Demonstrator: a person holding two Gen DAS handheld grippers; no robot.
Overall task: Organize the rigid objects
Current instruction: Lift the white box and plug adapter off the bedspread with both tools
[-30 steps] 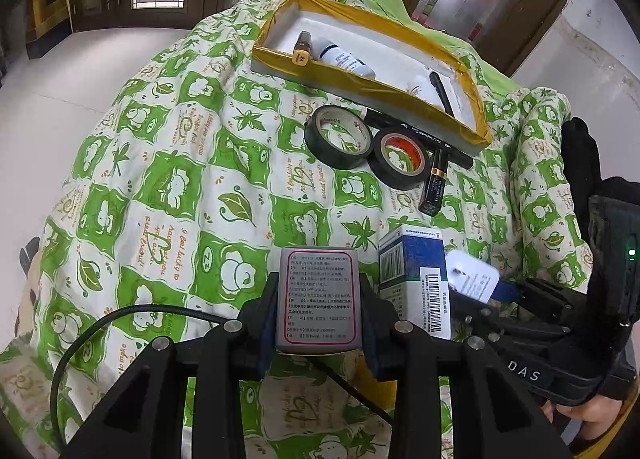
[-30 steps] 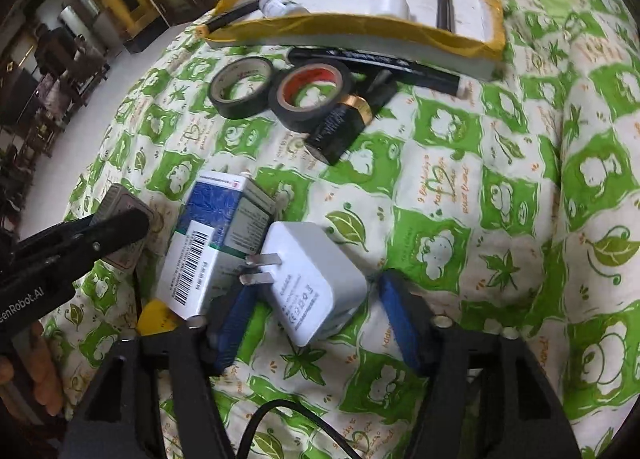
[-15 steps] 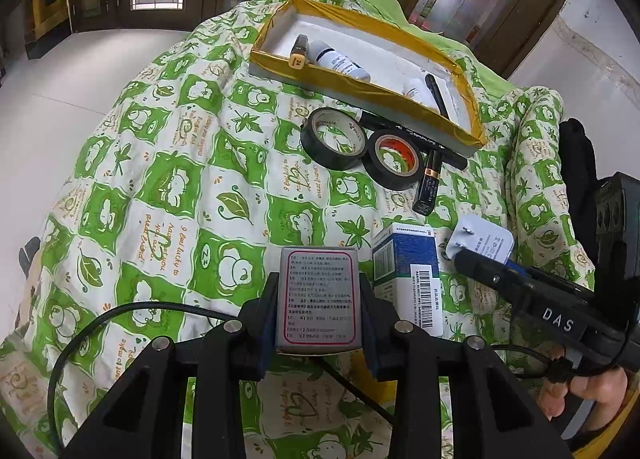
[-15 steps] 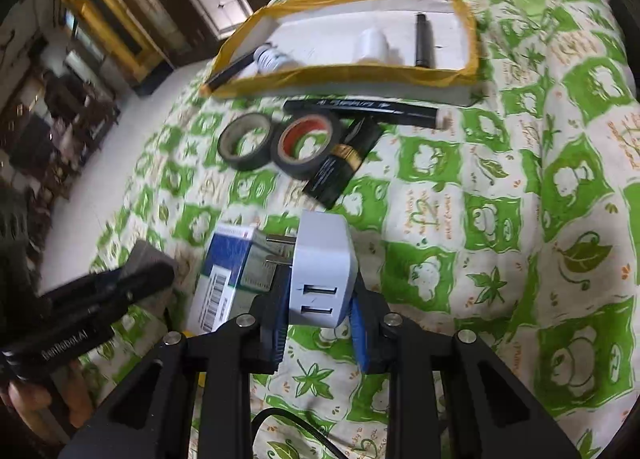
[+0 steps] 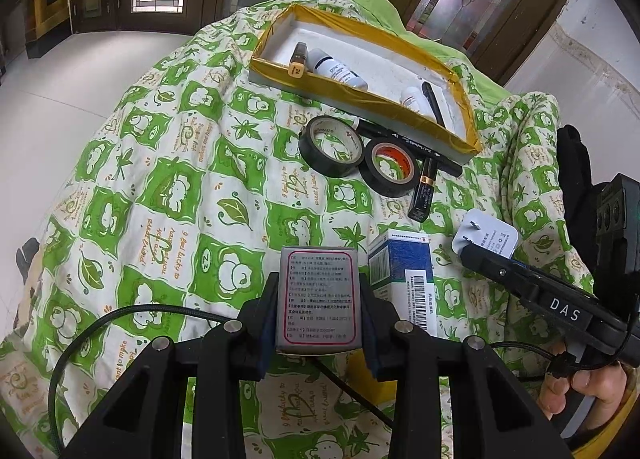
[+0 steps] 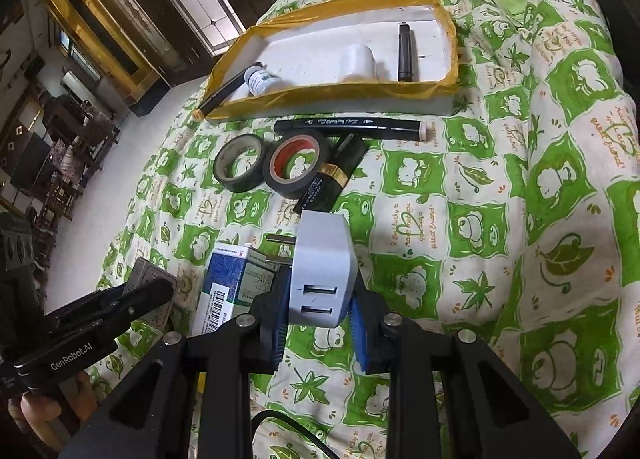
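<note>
My left gripper is shut on a flat grey box with a red-bordered label, held above the green quilt. My right gripper is shut on a white plug charger, lifted off the quilt with its two slots facing the camera. In the left wrist view the charger shows at the right. A blue-and-white carton lies on the quilt between the two grippers. The yellow-taped white tray sits at the far end and holds a bottle, a small tube, a white cap and a black pen.
Two black tape rolls, a black-and-gold tube and a long black marker lie just in front of the tray. The quilt drops off at its left edge to a pale floor.
My right gripper has shut on the charger, raised it off the quilt and rolled it upright. The left gripper and its grey box have stayed still.
</note>
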